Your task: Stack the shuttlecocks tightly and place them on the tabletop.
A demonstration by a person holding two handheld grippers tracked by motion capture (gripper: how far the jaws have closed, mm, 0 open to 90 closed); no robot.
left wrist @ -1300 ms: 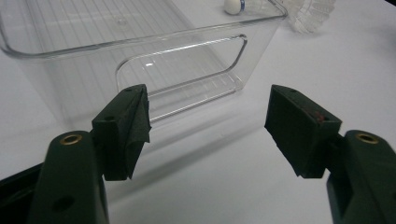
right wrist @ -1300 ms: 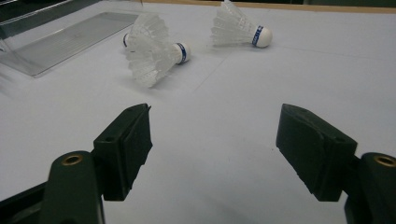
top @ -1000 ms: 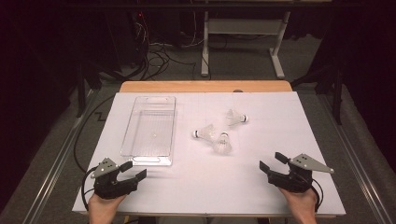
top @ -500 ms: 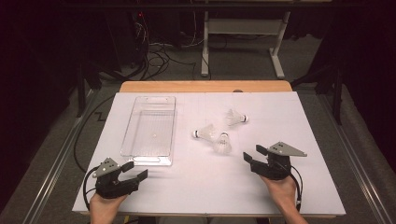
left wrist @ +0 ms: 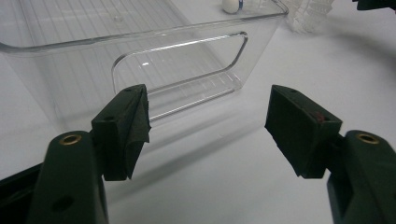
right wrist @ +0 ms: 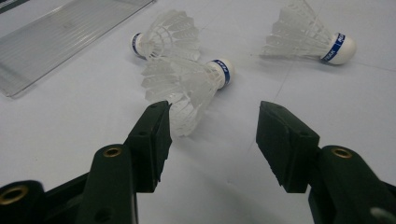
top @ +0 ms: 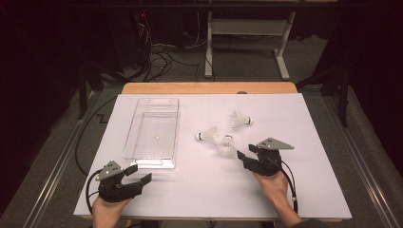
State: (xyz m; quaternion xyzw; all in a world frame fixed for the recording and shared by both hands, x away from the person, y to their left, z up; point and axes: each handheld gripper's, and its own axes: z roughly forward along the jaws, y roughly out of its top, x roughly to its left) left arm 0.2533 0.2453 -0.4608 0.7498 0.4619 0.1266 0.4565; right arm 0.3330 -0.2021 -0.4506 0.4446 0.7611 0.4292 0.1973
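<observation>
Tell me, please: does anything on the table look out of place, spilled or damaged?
Nothing stands out. Three shuttlecocks lie on their sides, loosely scattered: one farther back, one beside the clear tray, one just in front of the right gripper. Their feathers look whole. The tray sits straight and holds none of them.

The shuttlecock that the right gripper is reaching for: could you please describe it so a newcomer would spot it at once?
On the white table, right of the clear plastic bin, lie three white shuttlecocks. It is the shuttlecock nearest the person, just in front of the right gripper. Unlike the other two, its feathered skirt points toward that gripper's open jaws.
</observation>
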